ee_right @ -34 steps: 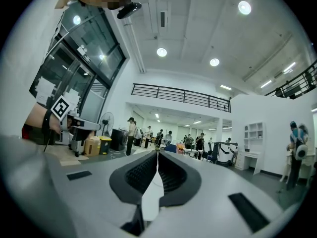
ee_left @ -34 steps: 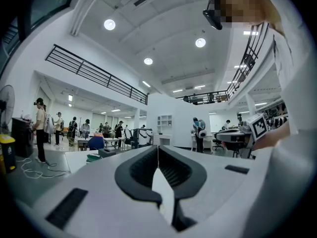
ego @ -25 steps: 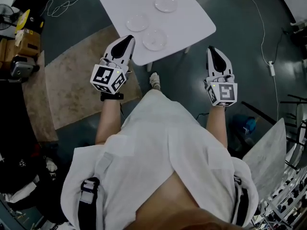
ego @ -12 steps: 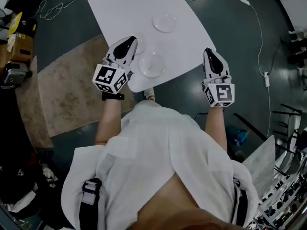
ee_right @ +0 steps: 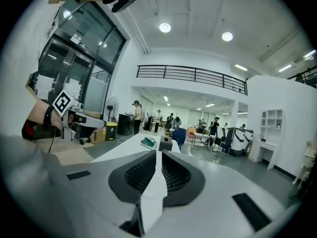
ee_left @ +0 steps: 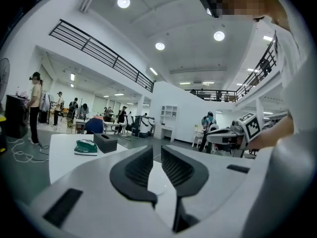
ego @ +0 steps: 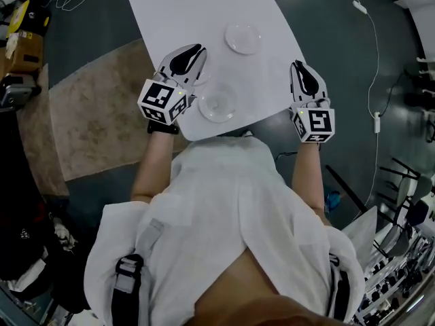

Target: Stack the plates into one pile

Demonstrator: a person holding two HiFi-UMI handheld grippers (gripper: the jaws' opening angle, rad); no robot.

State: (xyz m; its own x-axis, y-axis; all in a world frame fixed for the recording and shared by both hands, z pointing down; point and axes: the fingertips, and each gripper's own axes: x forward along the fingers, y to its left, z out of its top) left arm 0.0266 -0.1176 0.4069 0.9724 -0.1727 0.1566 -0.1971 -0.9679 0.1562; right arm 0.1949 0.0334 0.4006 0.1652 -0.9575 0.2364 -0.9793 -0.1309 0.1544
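**A:** Left claw (ego: 196, 49) is over the tabletop (ego: 183, 12). Its jaws have just been easing apart to a narrow slit, with nothing between them!

**B:** And the right claw (ego: 296, 66)?

**A:** Pinched together, empty, at the tabletop's right edge.

**B:** Plates?

**A:** Three clear ones, all lying apart. The far plate (ego: 242, 38) sits up the tabletop. The near plate (ego: 217, 105) is by the front edge, between both claws. The third plate (ego: 202, 78) is partly hidden under the left claw.
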